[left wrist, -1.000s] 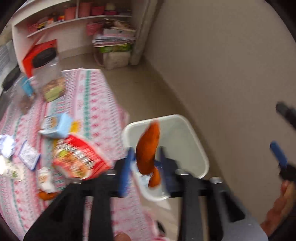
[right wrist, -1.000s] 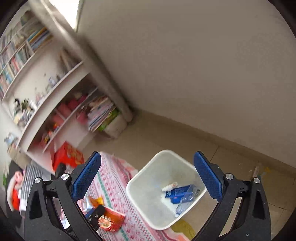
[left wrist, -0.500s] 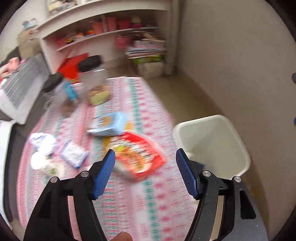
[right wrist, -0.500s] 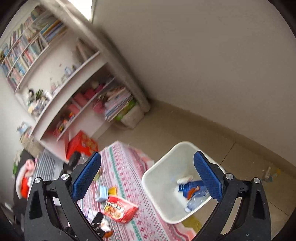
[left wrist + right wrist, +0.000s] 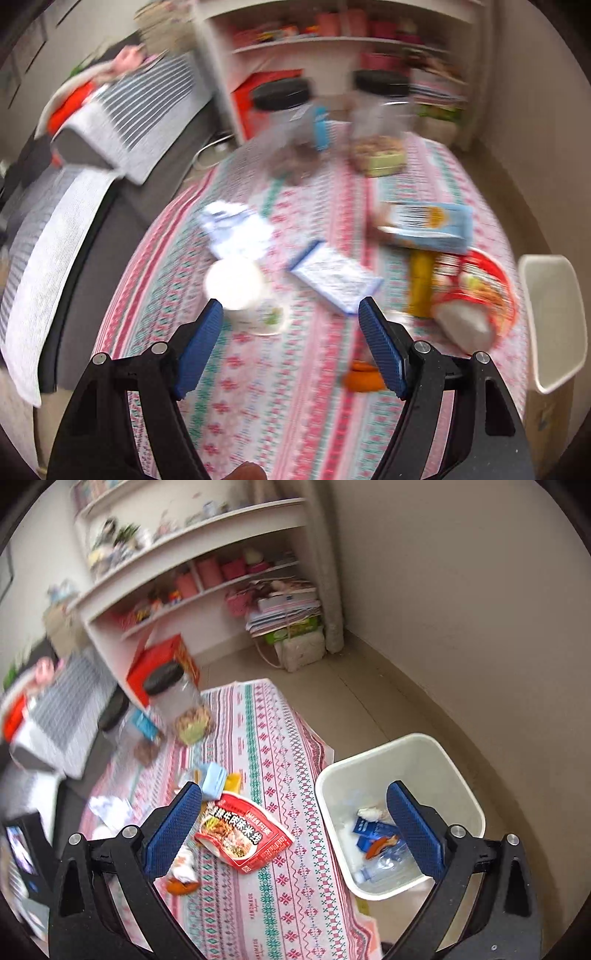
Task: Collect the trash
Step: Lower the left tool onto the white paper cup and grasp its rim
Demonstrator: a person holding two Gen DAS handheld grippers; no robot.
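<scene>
Pink-patterned cloth is covering the desk [image 5: 280,398] as the left claw [image 5: 290,345] is hovering over it, jaws apart and empty, lining up on litter beside the white bin [image 5: 554,321]. Nearest that bin are lying a red noodle packet [image 5: 476,295], a light-blue carton [image 5: 432,225] and an orange scrap [image 5: 364,376]; farther off, a blue-edged leaflet [image 5: 332,277] and a white cup [image 5: 240,291].

From the right wrist, the right claw [image 5: 299,830] is also gaping, holding nothing. Only this view is revealing the bin's inside [image 5: 399,786]: a clear bottle [image 5: 388,867], blue wrappers and orange trash, already collected.
</scene>
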